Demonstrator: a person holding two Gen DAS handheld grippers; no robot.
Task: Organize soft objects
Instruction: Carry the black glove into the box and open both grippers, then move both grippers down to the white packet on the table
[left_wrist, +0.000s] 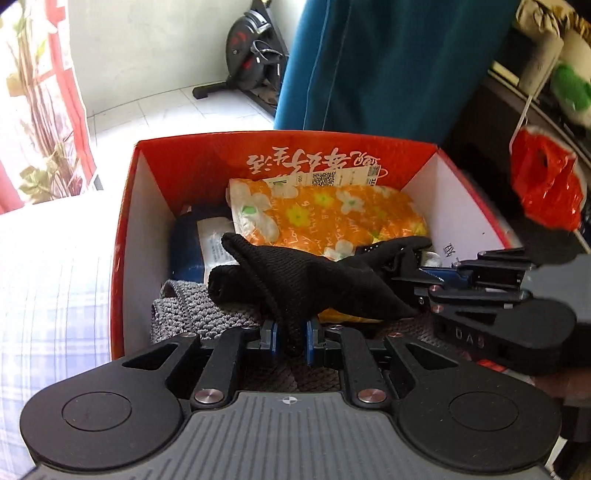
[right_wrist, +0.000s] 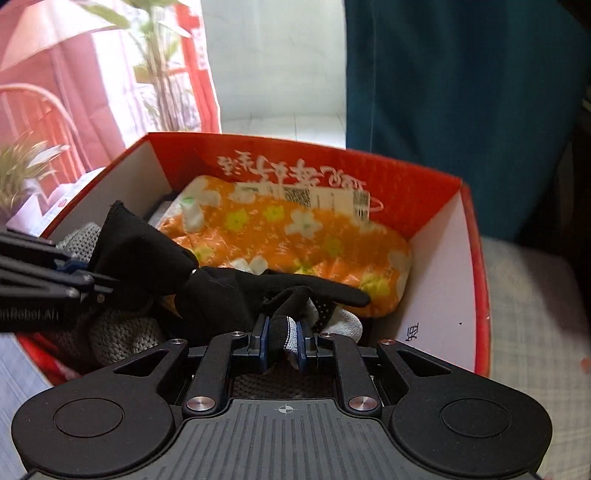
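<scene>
Together, left tongs (left_wrist: 290, 338) and right tongs (right_wrist: 281, 341) pinch opposite ends of a black glove (left_wrist: 306, 280) above the red box (left_wrist: 125, 229). Only the right view shows the glove's white, dotted palm; the left alone shows an exercise bike (left_wrist: 251, 55).

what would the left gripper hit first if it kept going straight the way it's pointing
Probably the orange floral packet in the red box. The left gripper, shut on the black glove, points down into the box; the glove hangs ahead and would touch first. Depth is unclear.
</scene>
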